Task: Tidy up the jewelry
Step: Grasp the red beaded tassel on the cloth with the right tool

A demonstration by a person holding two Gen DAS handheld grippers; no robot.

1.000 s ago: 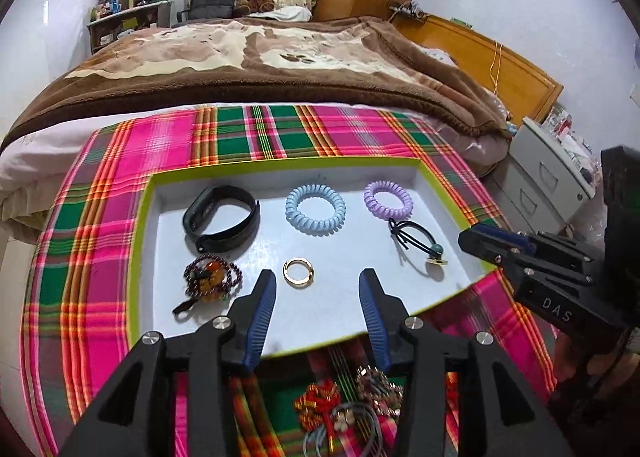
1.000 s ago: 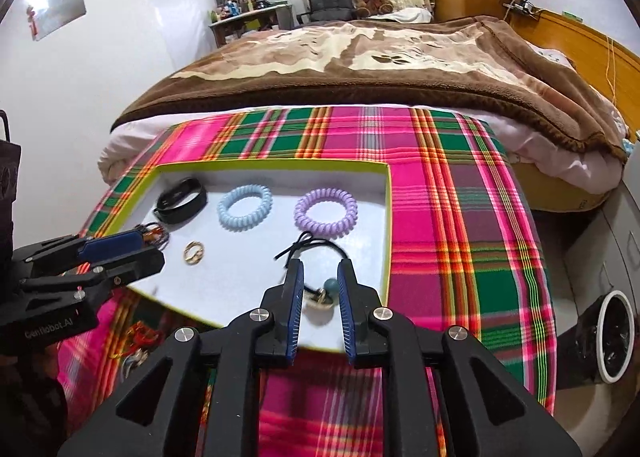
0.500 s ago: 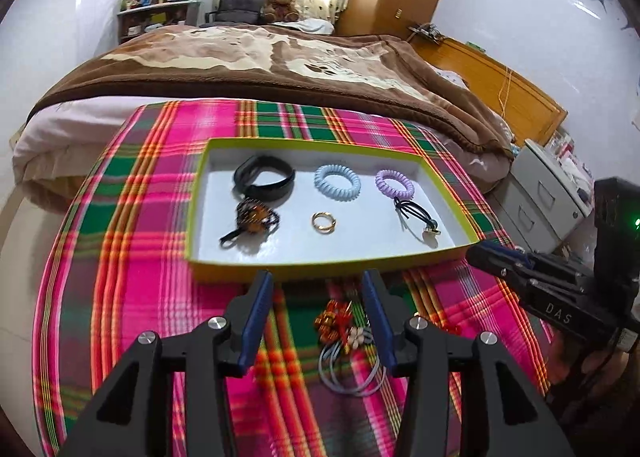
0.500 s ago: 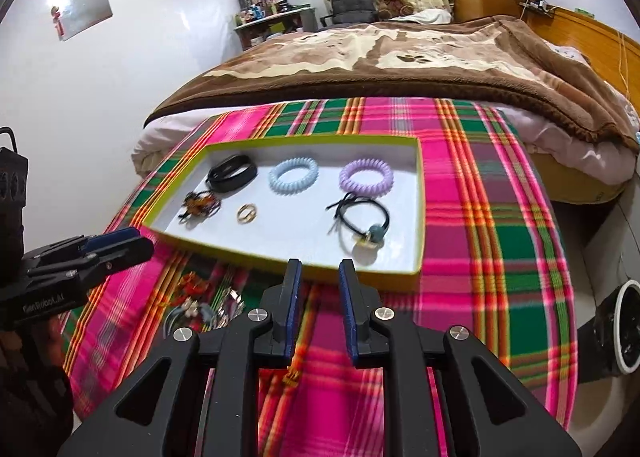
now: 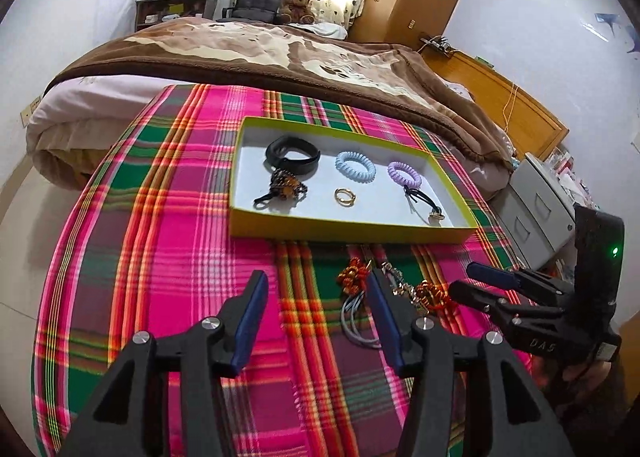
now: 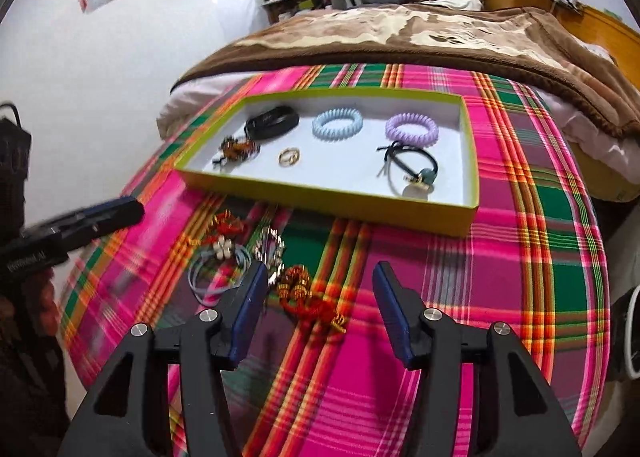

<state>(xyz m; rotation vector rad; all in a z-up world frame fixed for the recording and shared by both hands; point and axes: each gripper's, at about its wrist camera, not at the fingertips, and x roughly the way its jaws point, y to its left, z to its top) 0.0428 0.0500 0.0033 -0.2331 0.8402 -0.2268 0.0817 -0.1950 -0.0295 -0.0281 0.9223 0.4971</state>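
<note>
A green-rimmed white tray (image 5: pixel 352 228) (image 6: pixel 328 193) on the plaid cloth holds a black band (image 5: pixel 294 155), a beaded bracelet (image 5: pixel 286 189), a gold ring (image 5: pixel 345 196), a blue coil tie (image 5: pixel 355 165), a purple coil tie (image 5: pixel 405 173) and a black hair tie with a bead (image 6: pixel 408 171). Loose jewelry lies on the cloth in front of the tray: red-gold pieces (image 6: pixel 308 297) and pale blue hair ties (image 6: pixel 216 269). My left gripper (image 5: pixel 316 317) is open and empty, left of that pile. My right gripper (image 6: pixel 320 305) is open and empty, with the red-gold piece between its fingers.
The plaid cloth (image 5: pixel 160 237) covers a round table that drops off at its edges. A bed with a brown blanket (image 5: pixel 260 53) stands behind it. A grey drawer unit (image 5: pixel 536 213) is at the right.
Both grippers have drawn back from the tray toward the table's front. The right gripper has let go of the black hair tie, now lying in the tray, and has opened wide over the loose pile.
</note>
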